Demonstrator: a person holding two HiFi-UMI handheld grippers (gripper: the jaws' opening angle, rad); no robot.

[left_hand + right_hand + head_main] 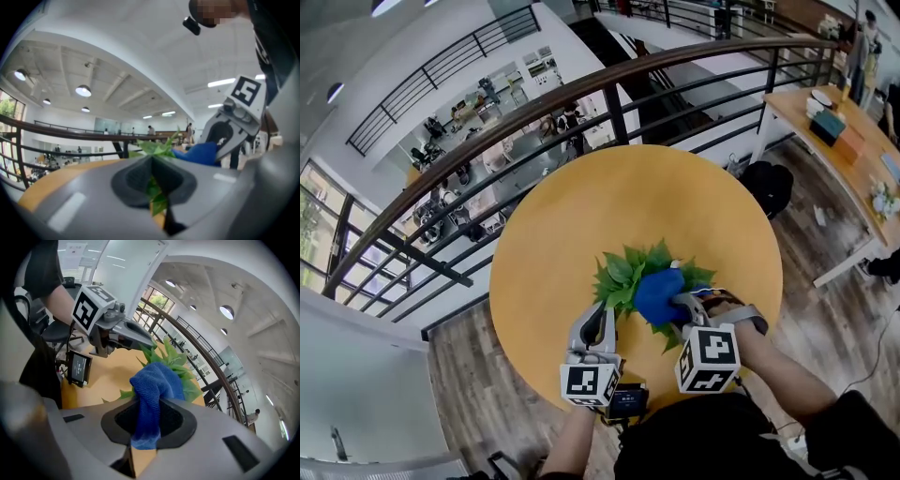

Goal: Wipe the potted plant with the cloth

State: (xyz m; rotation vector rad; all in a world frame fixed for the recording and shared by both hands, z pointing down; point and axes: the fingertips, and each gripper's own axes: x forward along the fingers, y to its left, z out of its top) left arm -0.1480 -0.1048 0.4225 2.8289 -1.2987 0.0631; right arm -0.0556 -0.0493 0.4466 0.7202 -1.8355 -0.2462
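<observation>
Right gripper (147, 420): jaws clenched on a blue cloth (154, 385). A fold is pinched between the pads, its tail hangs below them, and the bulk bunches up past the jaw tips. In the head view the cloth (661, 295) lies directly ahead of the right gripper (680, 302), pressed onto the right-hand side of the foliage.

Left gripper (152, 176): jaws closed on a green leaf (154, 197) of the potted plant (157, 147). The leaf blade runs down between the pads. In the head view the left gripper (602, 317) meets the plant at its near-left edge, just beside the right gripper, with the cloth between the two jaw sets.

Potted plant (628, 272): broad serrated green leaves spread out. The pot is hidden under the foliage. It stands on a round orange-yellow table (628, 197), toward the near edge.

A small black device with a lit screen (77, 369) sits at the table's near rim, below the left gripper. A dark railing (581, 89) curves behind the table, over a lower floor.
</observation>
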